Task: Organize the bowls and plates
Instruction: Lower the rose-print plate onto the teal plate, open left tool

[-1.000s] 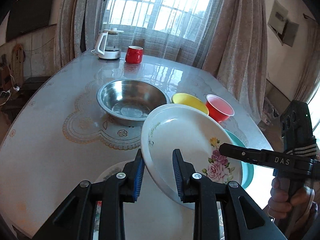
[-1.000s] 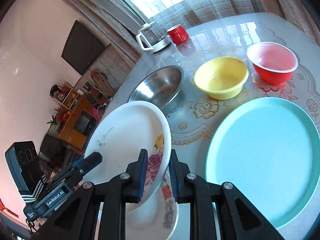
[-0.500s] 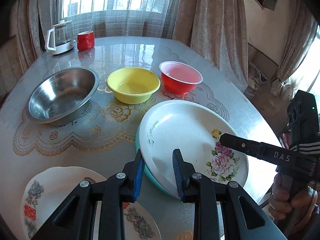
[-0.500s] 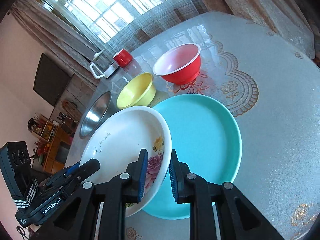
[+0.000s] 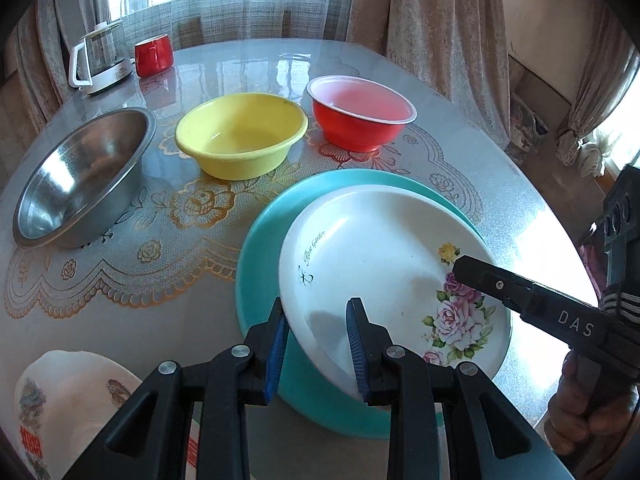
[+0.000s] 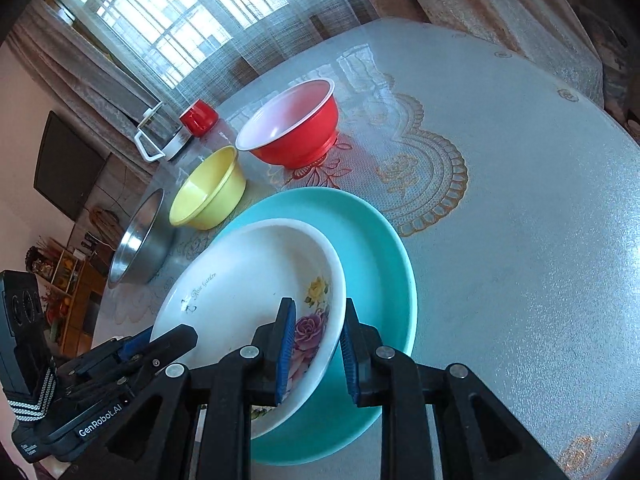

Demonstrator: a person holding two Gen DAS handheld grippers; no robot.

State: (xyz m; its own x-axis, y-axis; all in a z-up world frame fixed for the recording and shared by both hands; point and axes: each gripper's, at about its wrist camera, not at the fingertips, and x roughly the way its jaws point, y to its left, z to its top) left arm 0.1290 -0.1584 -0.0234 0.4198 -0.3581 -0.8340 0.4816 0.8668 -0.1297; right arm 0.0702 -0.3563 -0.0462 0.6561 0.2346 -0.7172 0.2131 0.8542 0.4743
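On the table (image 5: 500, 184): three bowls, three plates, two claws.

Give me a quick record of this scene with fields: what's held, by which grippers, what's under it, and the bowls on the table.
held: white plate
left gripper: jaws astride the plate's near rim
right gripper: jaws astride the rim at the rose print
under it: teal plate
bowls in a row: steel bowl, yellow bowl, red bowl
other plate: patterned plate, near left
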